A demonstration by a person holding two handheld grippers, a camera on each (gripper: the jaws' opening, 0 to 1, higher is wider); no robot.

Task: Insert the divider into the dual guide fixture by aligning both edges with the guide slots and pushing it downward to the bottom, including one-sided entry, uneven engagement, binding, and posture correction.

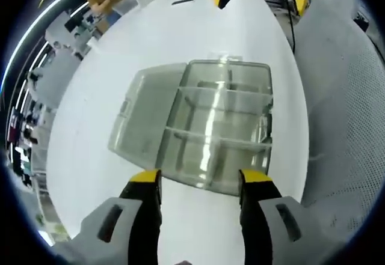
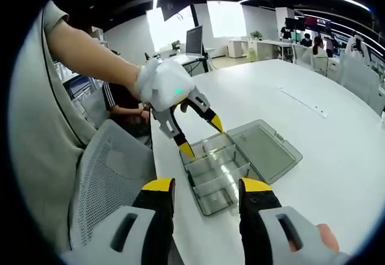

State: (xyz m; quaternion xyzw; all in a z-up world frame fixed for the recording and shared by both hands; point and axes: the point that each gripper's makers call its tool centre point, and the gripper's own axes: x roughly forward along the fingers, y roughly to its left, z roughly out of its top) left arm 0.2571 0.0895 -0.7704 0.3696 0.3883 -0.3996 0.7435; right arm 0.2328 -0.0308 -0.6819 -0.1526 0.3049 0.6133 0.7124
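1. Two views are given, and one clear plastic box (image 1: 204, 133) is seen in both, lying on a white table (image 1: 180, 36) with its hinged lid (image 1: 144, 118) folded flat beside it.
2. From the left gripper view, the box is looked down on closely: the lid lies at the left, and the tray at the right is crossed by two clear dividers (image 1: 219, 97) standing in side slots. Whether either is fully seated cannot be told.
3. The left gripper (image 1: 201, 181) is seen with its yellow-tipped jaws spread wide and nothing between them, just short of the near edge of the box.
4. At the far right of that view, a mesh chair back (image 1: 355, 127) is seen beside the table edge.
5. From the right gripper view, a wider scene is shown: at the left, a person's sleeve (image 2: 36, 127) and bare forearm (image 2: 90, 54), then a mesh chair (image 2: 108, 175) pushed against the table edge.
6. The left gripper (image 2: 201, 136) is seen there held over the tray end of the box (image 2: 240, 157), jaws apart, one tip near the tray's near-left corner, the other above its middle.
7. The right gripper (image 2: 201, 187) is seen wide open and empty, near the box's closest corner.
8. Further right, desks, monitors and seated people are seen in the background.
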